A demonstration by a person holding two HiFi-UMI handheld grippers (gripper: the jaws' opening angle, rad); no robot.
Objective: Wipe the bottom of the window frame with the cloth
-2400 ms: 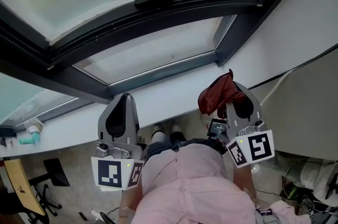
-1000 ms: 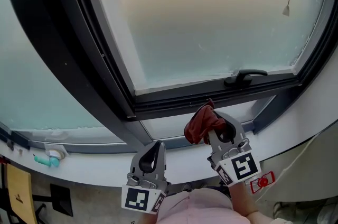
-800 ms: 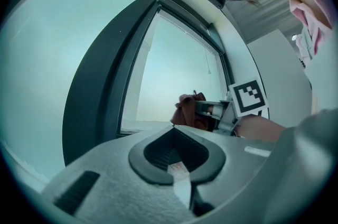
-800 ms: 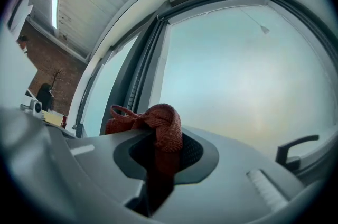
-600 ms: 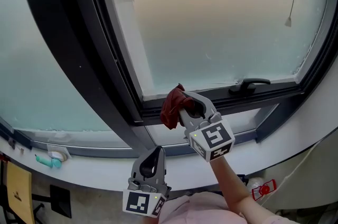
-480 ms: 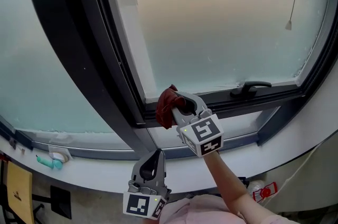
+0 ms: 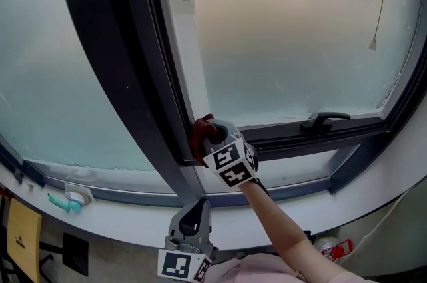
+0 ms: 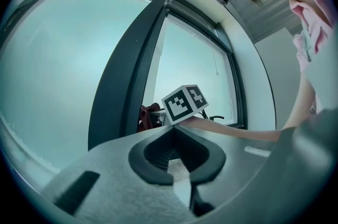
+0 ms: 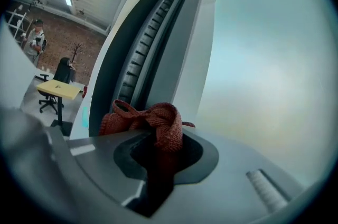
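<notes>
Against the window frame, at its lower left corner, the right hand-held gripper clamps the red cloth; below the frame, the left hand-held gripper hangs closed, empty.

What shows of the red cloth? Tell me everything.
The cloth is rust-red, coarse-woven and bunched into a wad. The right gripper is shut on it, the wad sticking out past the jaws. In the head view it lies at the lower left corner of the dark window frame, by the upright bar; actual contact cannot be confirmed.
</notes>
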